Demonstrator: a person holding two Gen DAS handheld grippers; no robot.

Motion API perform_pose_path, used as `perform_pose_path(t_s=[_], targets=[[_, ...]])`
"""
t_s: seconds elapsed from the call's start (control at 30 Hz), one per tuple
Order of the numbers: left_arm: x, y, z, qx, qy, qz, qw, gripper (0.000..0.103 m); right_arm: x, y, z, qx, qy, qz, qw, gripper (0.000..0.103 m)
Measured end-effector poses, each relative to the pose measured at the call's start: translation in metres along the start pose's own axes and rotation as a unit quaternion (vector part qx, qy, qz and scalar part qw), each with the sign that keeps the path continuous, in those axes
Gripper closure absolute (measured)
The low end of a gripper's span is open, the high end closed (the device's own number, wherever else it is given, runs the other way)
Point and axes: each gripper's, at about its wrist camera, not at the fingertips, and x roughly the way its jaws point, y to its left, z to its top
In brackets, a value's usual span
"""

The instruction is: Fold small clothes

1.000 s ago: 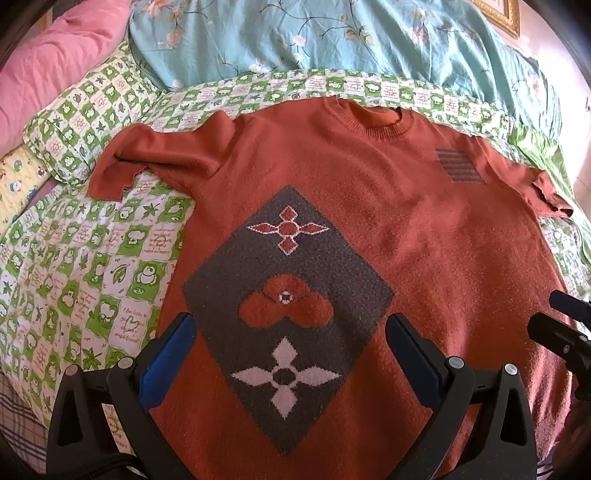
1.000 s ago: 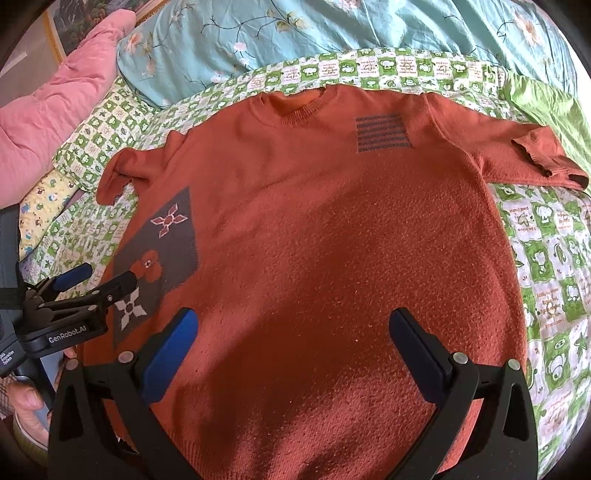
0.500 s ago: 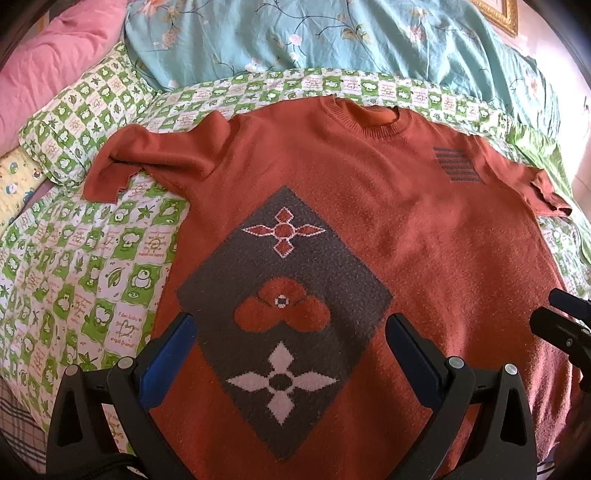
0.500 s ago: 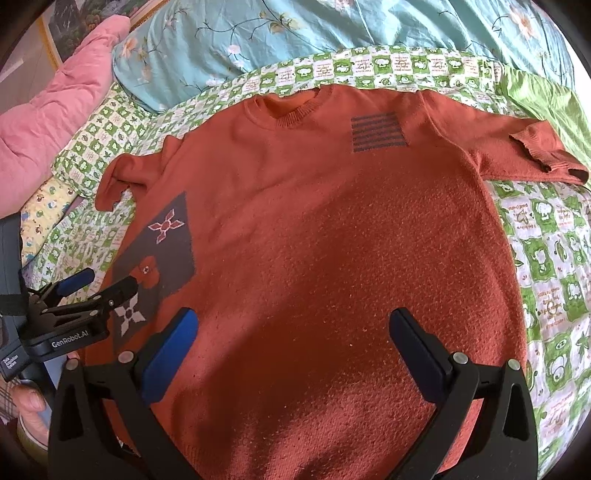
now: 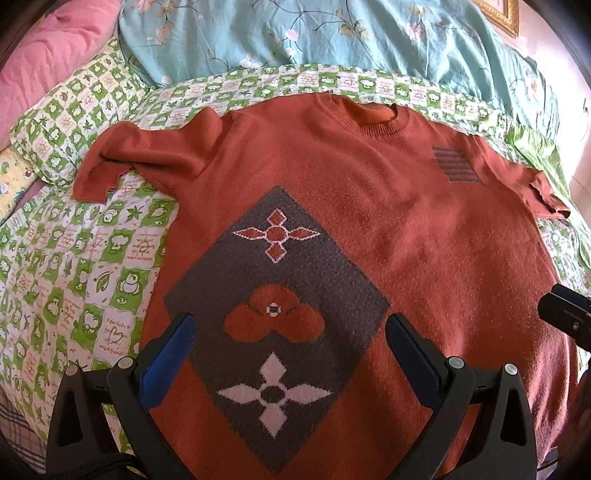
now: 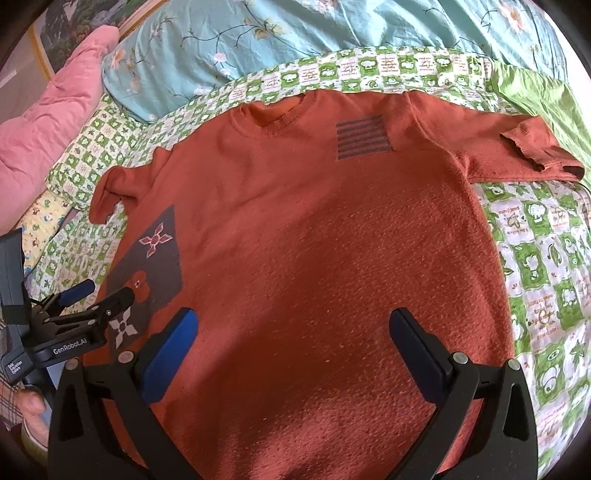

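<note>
The orange jumper (image 5: 369, 206) lies flat, front up, on the green-checked bed (image 5: 92, 280), collar away from the person. Both the left tongs (image 5: 288, 354) and the right tongs (image 6: 293, 350) hover wide and empty over its hem. Pinching only the top knit layer would likely drag it askew; the curled sleeve (image 6: 532, 155) may fold crooked.

A rust-orange knitted short-sleeved sweater (image 6: 314, 240) lies flat, front up, on a green-and-white checked bedspread (image 6: 546, 266), neckline at 12 o'clock. The right gripper (image 6: 291, 339), its blue-padded jaws spread wide, hangs over the hem at 6 o'clock. At 9 o'clock the left gripper (image 6: 105, 291), jaws parted, hovers over the sweater's grey diamond motif (image 6: 155, 266). A pale blue floral quilt (image 6: 332, 33) lies beyond.
</note>
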Motion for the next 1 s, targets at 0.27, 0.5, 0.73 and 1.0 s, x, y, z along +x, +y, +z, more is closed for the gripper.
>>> perform_pose_path(t_s=[0.27,0.5,0.73,1.0], targets=[[0.011,0.003,0.007,-0.005,0.010,-0.016,0.9998,0.001,-0.001,-0.015,0.009,0.011,-0.010,-0.005,1.000,0.000],[0.019,0.004,0.022,-0.012,0.009,-0.013,0.9998,0.001,-0.007,-0.046,0.029,0.031,-0.027,-0.026,0.999,0.000],[0.022,-0.003,0.041,-0.002,-0.004,-0.010,0.9999,0.001,-0.017,-0.070,0.047,0.036,-0.044,-0.043,0.997,0.000],[0.031,-0.011,0.068,0.023,-0.015,-0.020,0.9994,0.001,-0.027,-0.130,0.086,0.037,-0.080,-0.089,0.992,0.005]])
